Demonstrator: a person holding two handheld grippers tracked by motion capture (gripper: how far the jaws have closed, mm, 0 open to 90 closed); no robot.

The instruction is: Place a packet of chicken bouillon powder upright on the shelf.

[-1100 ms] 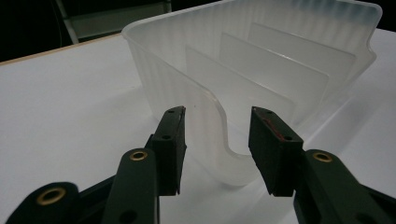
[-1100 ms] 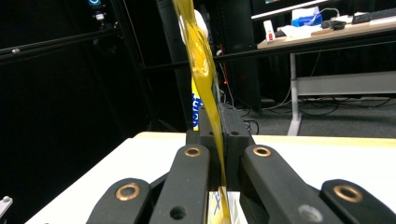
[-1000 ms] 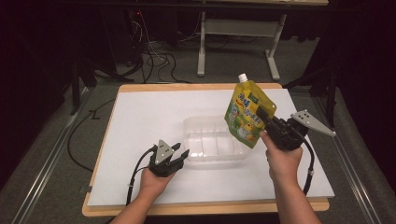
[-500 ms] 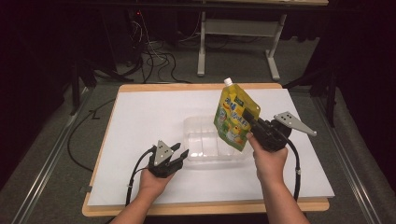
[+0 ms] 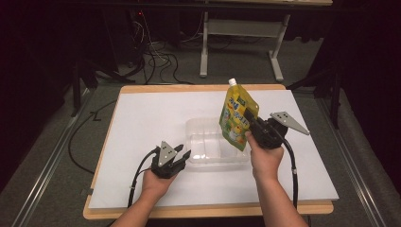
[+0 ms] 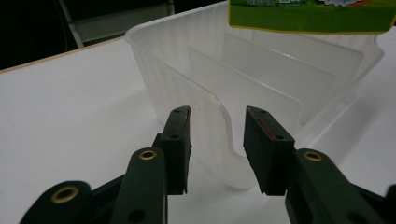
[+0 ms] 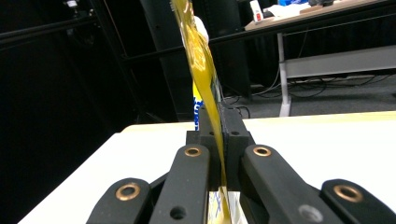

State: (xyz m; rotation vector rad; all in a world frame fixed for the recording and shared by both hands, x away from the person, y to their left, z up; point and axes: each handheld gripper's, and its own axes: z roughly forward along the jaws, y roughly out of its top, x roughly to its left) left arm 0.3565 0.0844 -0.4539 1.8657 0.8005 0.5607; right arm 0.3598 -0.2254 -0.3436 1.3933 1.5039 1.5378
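A yellow-green spouted drink pouch (image 5: pixel 235 113) hangs upright over the right part of a clear plastic container (image 5: pixel 207 146) with dividers. My right gripper (image 5: pixel 248 121) is shut on the pouch's right edge. In the right gripper view the pouch (image 7: pixel 201 60) runs edge-on between the closed jaws of the right gripper (image 7: pixel 219 122). My left gripper (image 5: pixel 184 152) rests on the table at the container's near left corner. In the left gripper view it is open (image 6: pixel 217 116), its jaws on either side of the container's curved wall (image 6: pixel 219 135), with the pouch's bottom edge (image 6: pixel 308 14) above.
The container sits mid-table on a white sheet (image 5: pixel 142 123) over a wooden board. Cables (image 5: pixel 156 61) lie on the floor beyond the far edge, and a table frame (image 5: pixel 246 33) stands behind. White surface lies to the left and right of the container.
My right gripper has carried the pouch leftward and slightly nearer, from beside the container's right end to above it. The left gripper has stayed put.
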